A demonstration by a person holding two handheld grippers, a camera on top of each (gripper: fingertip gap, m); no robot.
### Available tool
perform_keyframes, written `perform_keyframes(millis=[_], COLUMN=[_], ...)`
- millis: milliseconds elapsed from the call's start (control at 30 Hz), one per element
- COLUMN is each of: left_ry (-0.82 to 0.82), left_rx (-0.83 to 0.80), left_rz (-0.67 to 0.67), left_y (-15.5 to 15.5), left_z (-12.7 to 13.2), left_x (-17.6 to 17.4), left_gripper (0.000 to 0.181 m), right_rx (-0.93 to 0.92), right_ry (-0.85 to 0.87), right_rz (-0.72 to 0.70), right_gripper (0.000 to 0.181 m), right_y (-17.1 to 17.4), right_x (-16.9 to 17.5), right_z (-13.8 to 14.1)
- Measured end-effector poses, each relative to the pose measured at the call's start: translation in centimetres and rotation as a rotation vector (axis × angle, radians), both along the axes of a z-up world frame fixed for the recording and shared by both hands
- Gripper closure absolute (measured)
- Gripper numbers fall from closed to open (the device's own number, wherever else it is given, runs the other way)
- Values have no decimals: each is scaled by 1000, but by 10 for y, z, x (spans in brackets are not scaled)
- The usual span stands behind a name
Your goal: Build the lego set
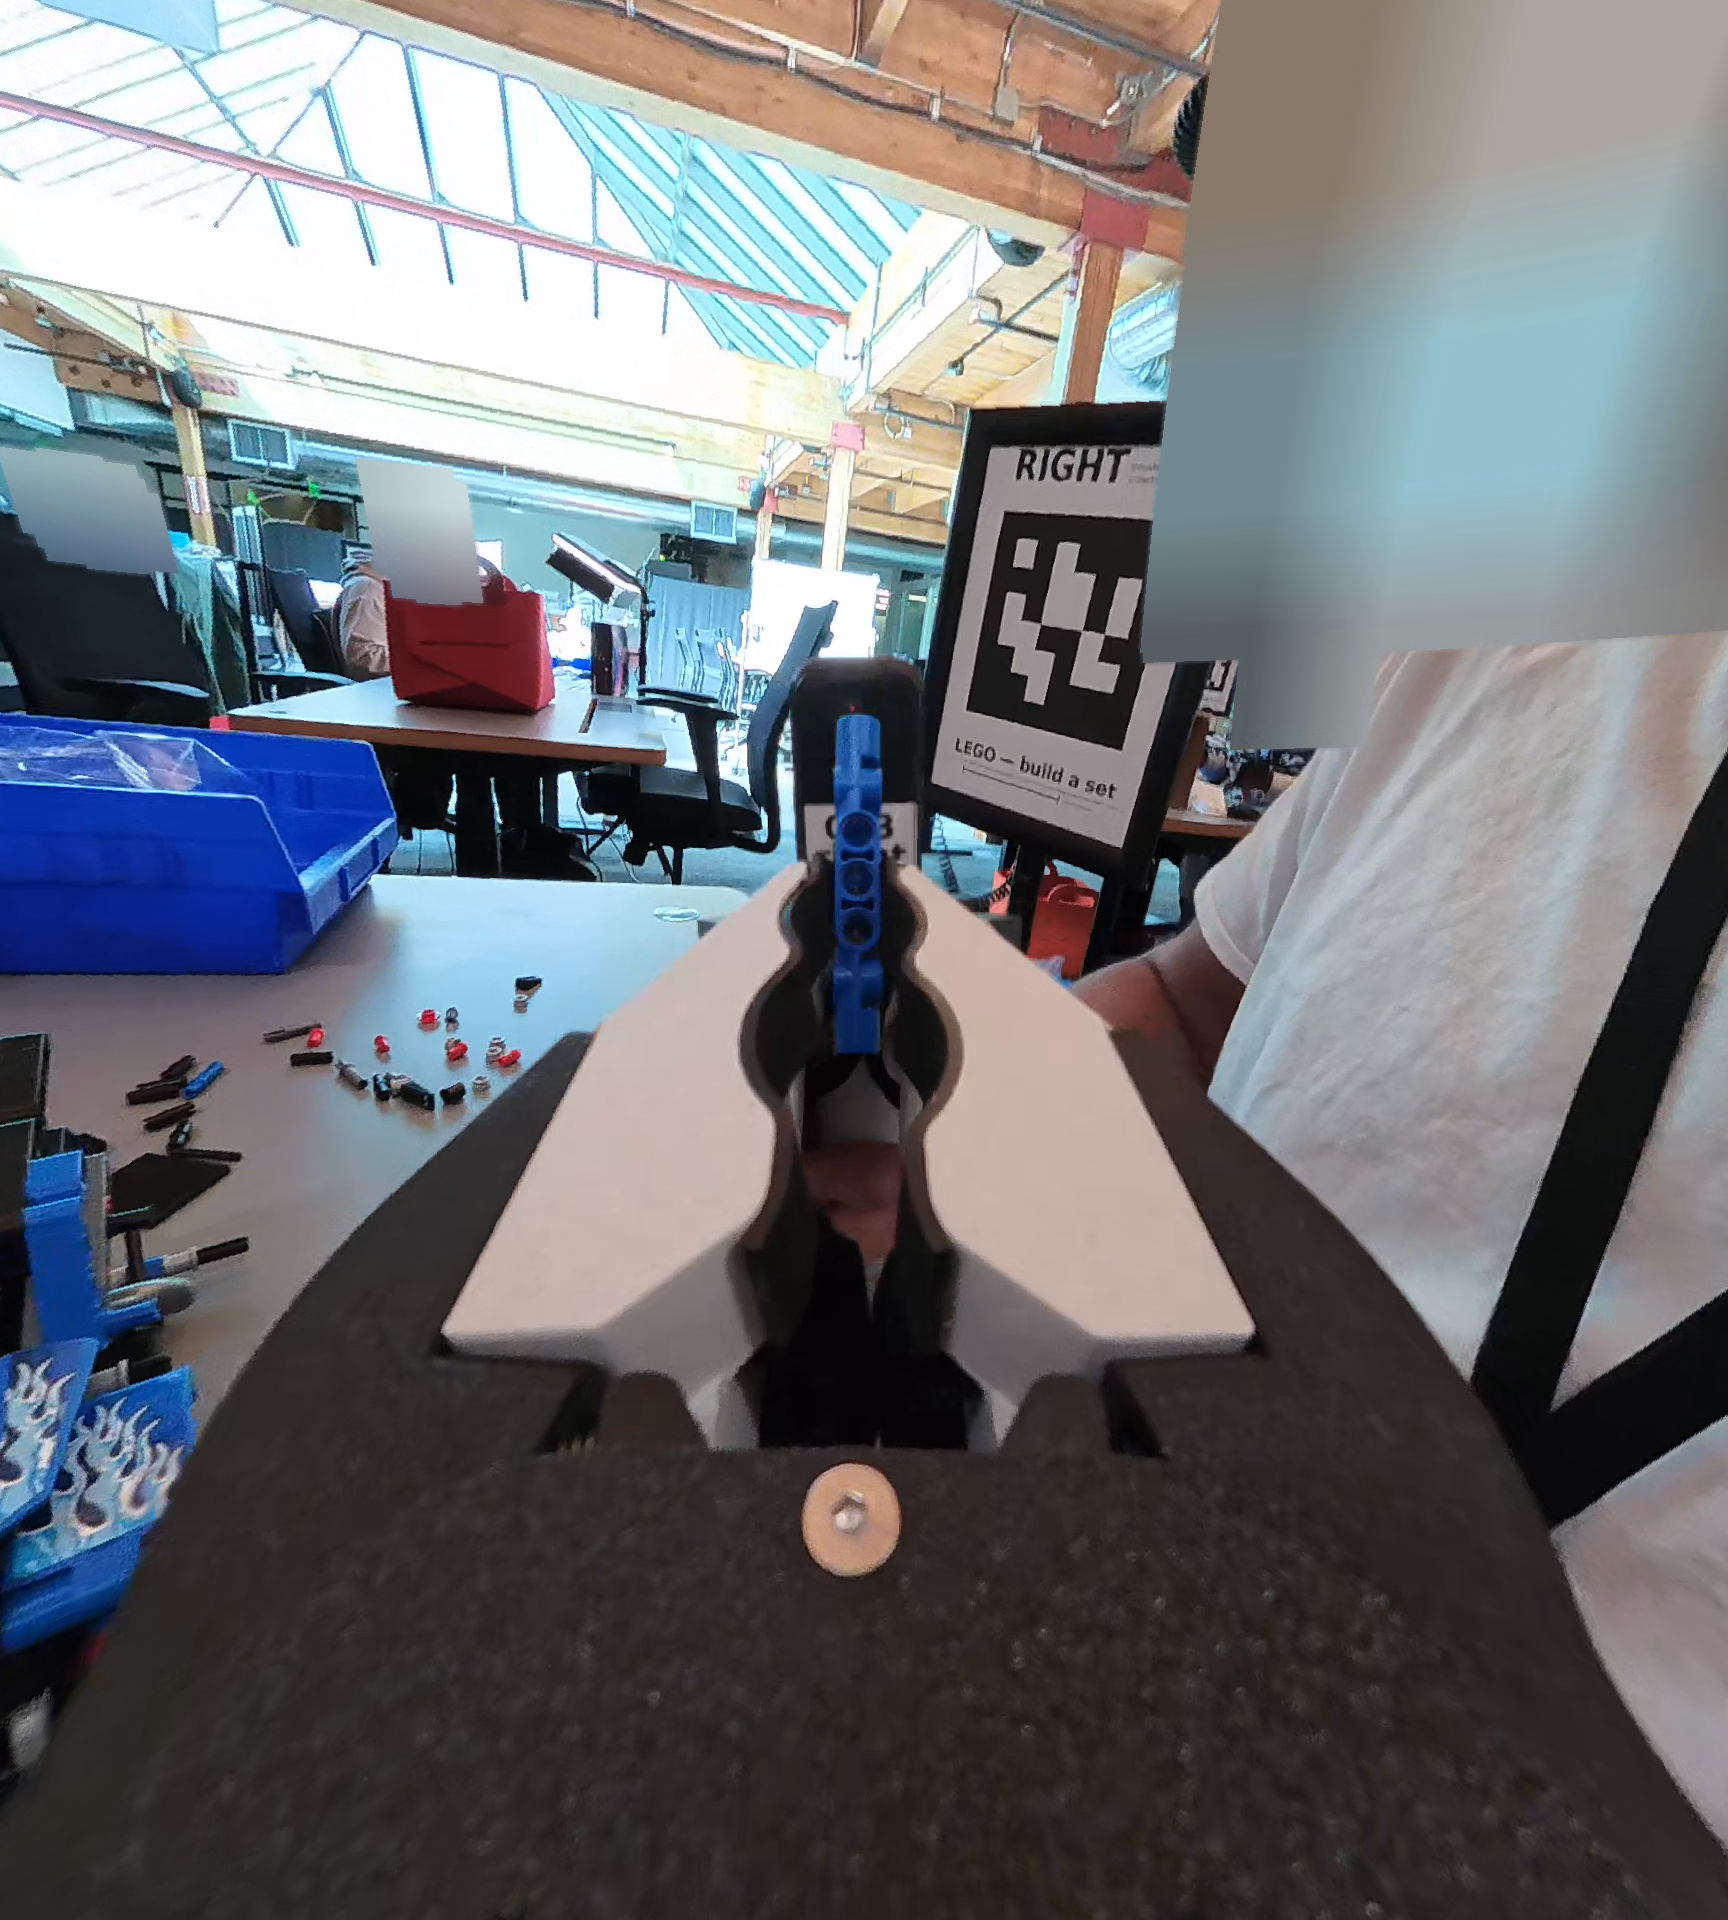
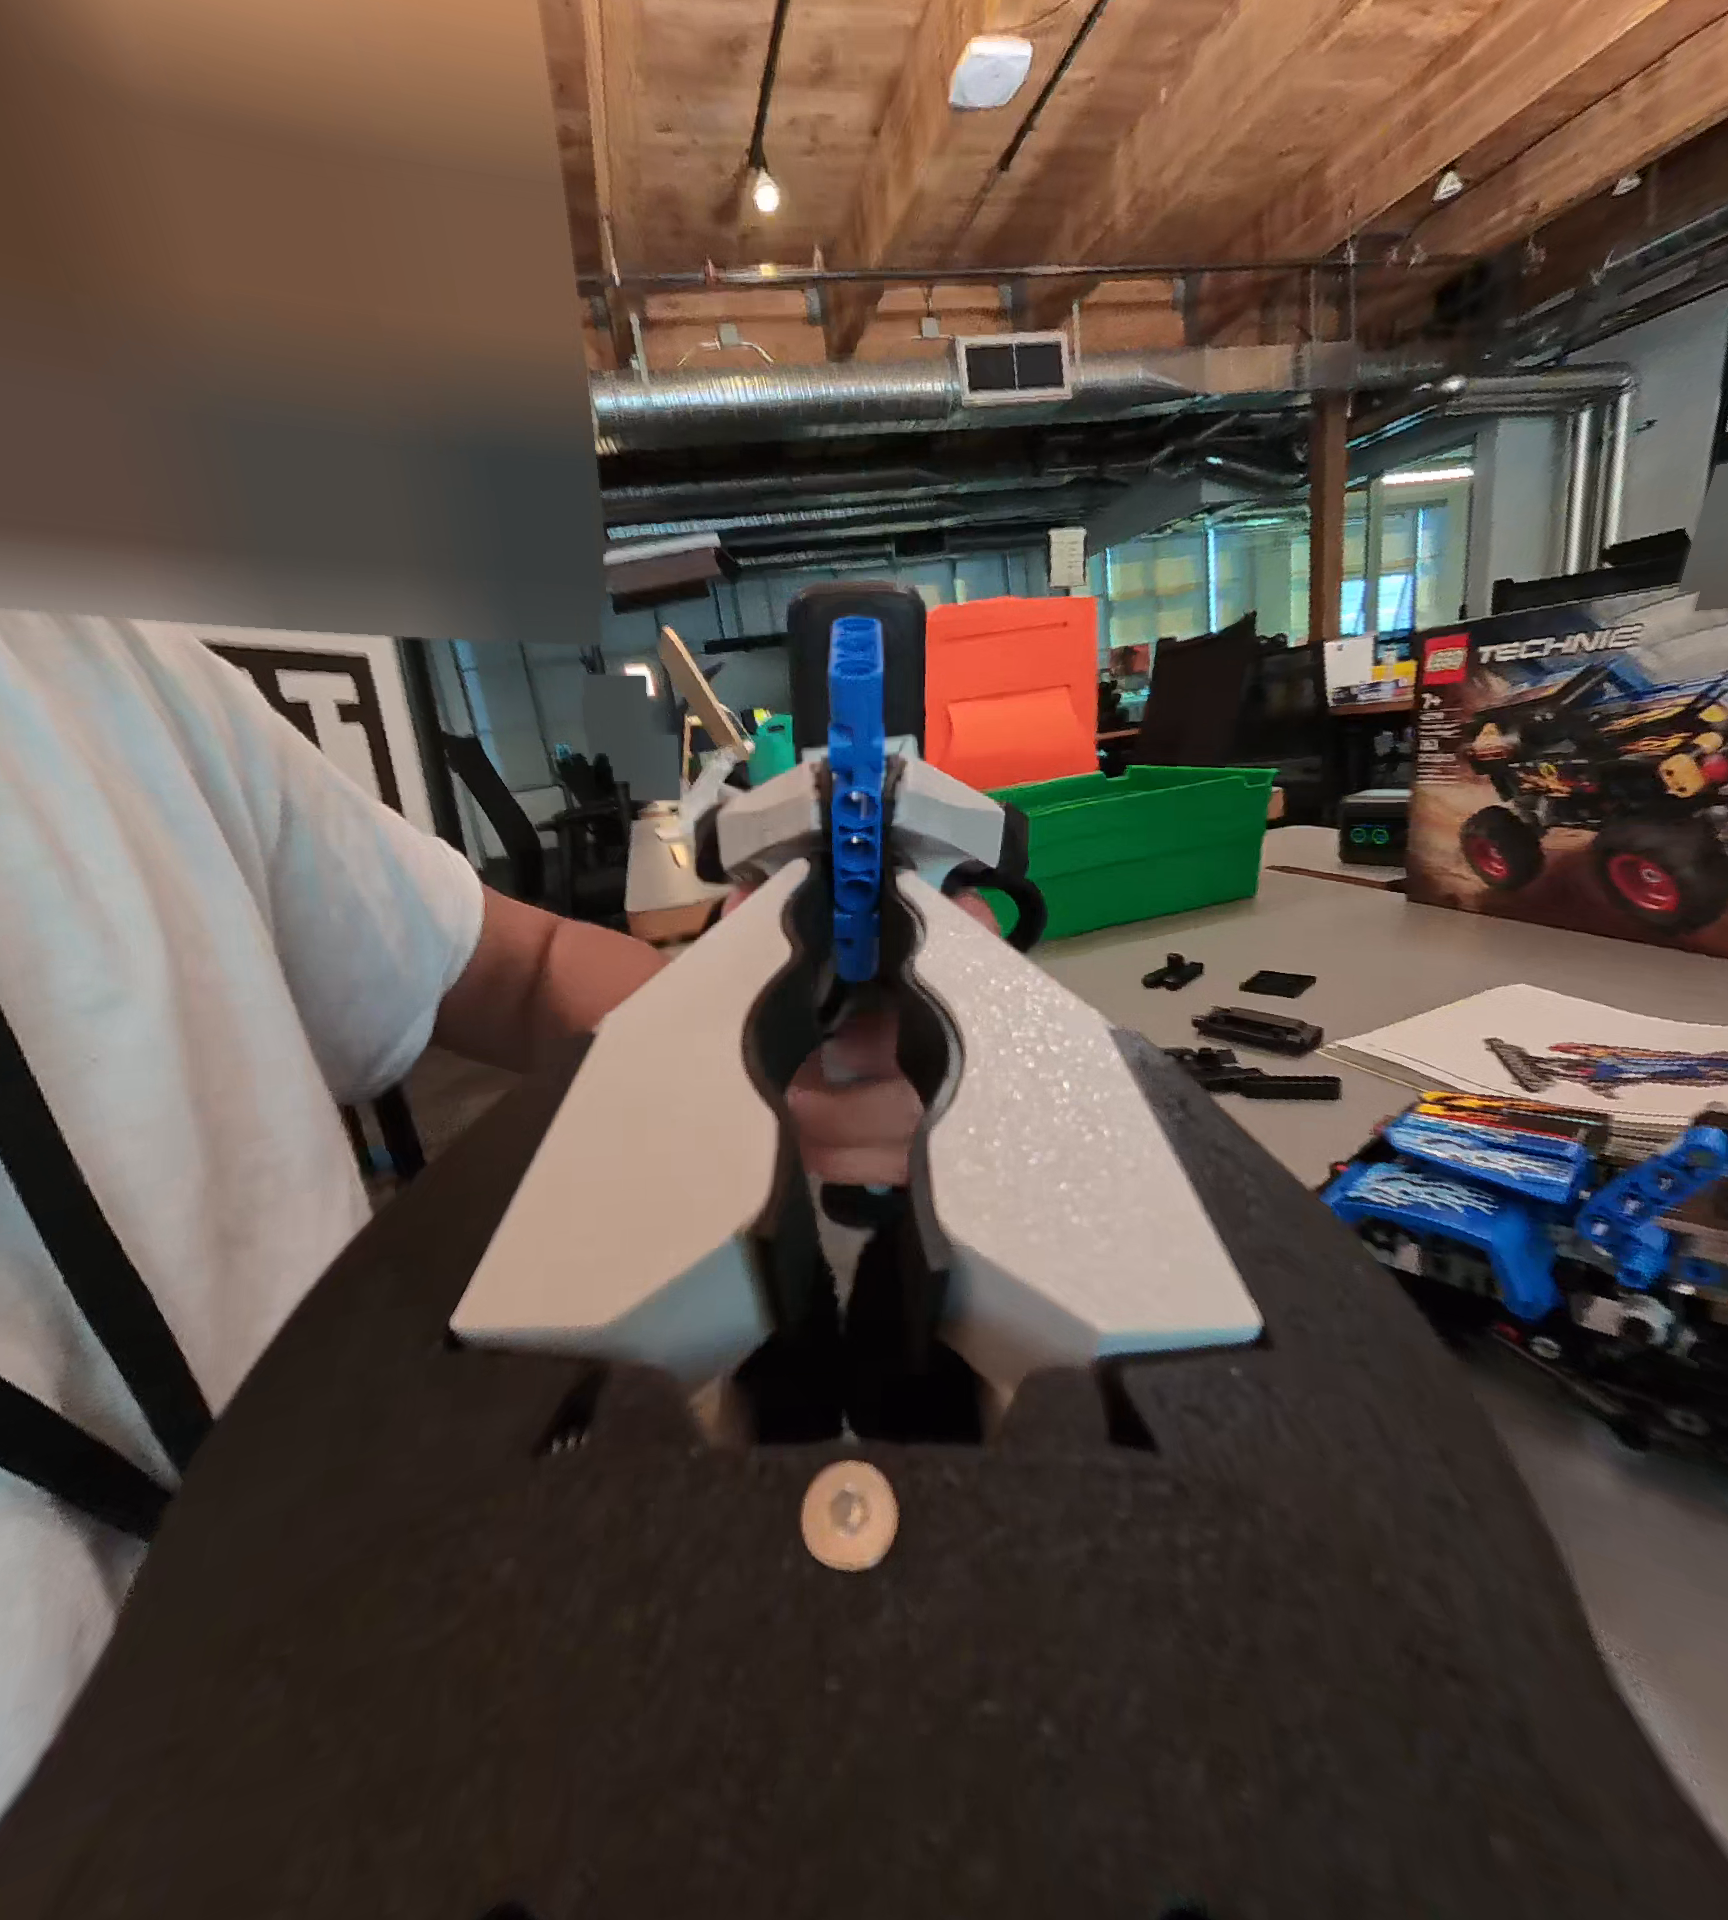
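Both grippers, left gripper (image 1: 855,935) and right gripper (image 2: 855,914), clamp one upright blue beam (image 1: 856,883) at frame centre. Loose pins (image 1: 392,1060) lie at left (partly built truck (image 2: 1608,1216) at lower right).

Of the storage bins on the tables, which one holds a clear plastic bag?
The blue bin, at the left in the left wrist view; a clear bag lies inside. The green bin, in the right wrist view, shows none.

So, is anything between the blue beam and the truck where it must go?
Nothing visible stands between them. Both claws, left and right, pinch the blue beam in the air, facing each other. The truck sits on the table to one side, with open space around it.
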State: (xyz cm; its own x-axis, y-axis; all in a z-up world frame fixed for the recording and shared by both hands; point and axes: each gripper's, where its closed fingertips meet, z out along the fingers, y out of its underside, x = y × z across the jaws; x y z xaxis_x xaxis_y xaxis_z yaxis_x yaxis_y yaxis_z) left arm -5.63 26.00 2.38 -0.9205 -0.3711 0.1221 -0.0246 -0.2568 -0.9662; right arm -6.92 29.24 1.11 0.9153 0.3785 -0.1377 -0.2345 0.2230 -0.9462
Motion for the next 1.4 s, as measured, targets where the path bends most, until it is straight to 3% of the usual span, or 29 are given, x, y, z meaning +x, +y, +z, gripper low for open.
perform_keyframes(millis=[67, 100, 167, 267, 433, 667, 900, 1033, 1167, 1267, 1400], left_ry=[2, 7, 28, 71, 58, 80, 105, 60, 164, 167, 183], left_rx=[17, 28, 94, 237, 266, 244, 271, 206, 62, -26, 15], left_rz=[15, 32, 46, 14, 31, 32, 40, 86, -15, -13, -4], left_y=[4, 7, 9, 0, -4, -3, -2, 4, 2, 4, 6], left_z=[-1, -2, -12, -40, -45, -42, -48, -35, -25, -16, -20], left_x=[4, 7, 14, 16, 17, 17, 21, 24, 19, 17, 20], left_gripper=[176, 176, 175, 175, 175, 176, 175, 172, 158, 172, 176], right_rx=[-75, -93, -77, -59, -174, -188, -284, -205, -22, 26, -11], right_ry=[-69, -97, -109, -161, -328, -124, -277, -146, -3, 59, 10], right_rz=[-20, -28, -49, -128, -150, -43, -99, -119, -84, -87, -114], right_gripper=[168, 153, 147, 154, 173, 174, 174, 174, 175, 175, 174], right_y=[2, -1, -12, -23, -19, -21, -24, -21, -25, -18, -9], right_x=[3, 5, 17, 32, 29, 30, 35, 39, 39, 36, 31], right_z=[-9, -10, -2, 8, -9, -9, -22, -11, 8, 12, 5])
